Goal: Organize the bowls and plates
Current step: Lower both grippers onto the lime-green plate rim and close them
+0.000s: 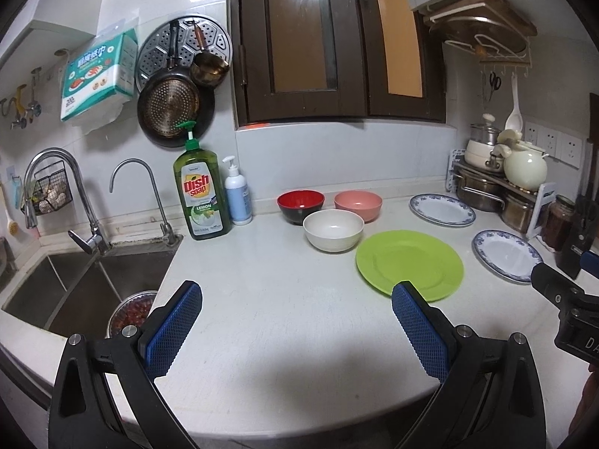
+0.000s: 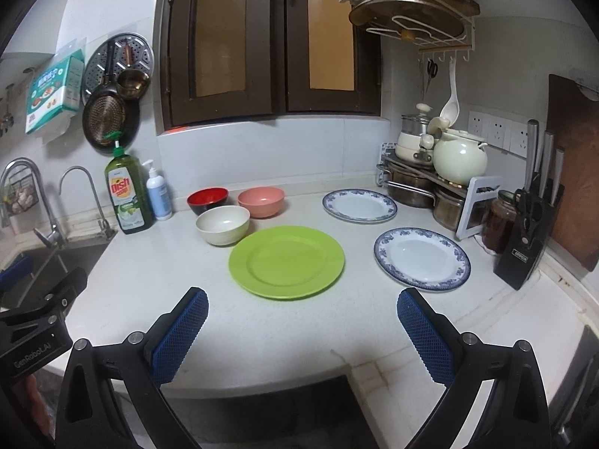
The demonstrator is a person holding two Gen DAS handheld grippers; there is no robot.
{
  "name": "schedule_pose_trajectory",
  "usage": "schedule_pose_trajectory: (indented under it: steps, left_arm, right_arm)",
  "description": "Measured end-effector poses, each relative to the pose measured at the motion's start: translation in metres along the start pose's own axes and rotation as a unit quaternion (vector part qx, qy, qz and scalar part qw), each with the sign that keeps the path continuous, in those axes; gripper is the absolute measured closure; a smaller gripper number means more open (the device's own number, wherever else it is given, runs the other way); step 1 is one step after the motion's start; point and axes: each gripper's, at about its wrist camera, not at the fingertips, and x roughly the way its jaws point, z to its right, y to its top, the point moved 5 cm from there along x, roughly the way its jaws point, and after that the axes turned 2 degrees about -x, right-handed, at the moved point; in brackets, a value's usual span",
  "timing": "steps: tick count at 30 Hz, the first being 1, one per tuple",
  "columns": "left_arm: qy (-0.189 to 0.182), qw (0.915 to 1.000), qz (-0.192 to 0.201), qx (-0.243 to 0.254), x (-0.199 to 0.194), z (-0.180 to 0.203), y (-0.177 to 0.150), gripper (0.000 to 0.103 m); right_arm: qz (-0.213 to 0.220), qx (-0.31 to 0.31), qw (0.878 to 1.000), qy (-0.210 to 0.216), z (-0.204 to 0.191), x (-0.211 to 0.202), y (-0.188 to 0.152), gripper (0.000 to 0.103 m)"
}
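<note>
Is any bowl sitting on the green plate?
No, the green plate is bare; all three bowls stand on the counter behind it.

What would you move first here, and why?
Probably the right gripper should reach for the near blue plate to stack it on the far blue plate. Both grippers are open and empty, nothing is stacked yet, and those two plates match. The left gripper sits closer to the bowls.
</note>
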Motion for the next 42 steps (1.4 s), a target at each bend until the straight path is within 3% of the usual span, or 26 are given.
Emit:
schedule_pose_trajectory:
  steps: [13,23,28,42]
  left_arm:
    - [-0.010,0.9988,-0.047,0.013,0.109,0.036,0.025,0.000]
    - [-0.015,0.9947,-0.100,0.017,0.196,0.065,0.021,0.000]
    - [-0.020,0.9920,-0.122,0.022,0.233,0.073,0.017,0.004]
    - [-0.082,0.9690,-0.230,0.034,0.307,0.103,-0.008,0.026]
  right_arm:
    - [-0.019,0.008,1.000,-0.015,0.020,0.100,0.033,0.001]
    - [-0.093,0.028,0.995,-0.013,0.048,0.199,0.030,0.002]
    - [-0.134,0.036,0.990,-0.003,0.050,0.243,0.024,0.007]
    - [-0.252,0.067,0.965,-0.004,0.061,0.316,-0.009,0.030]
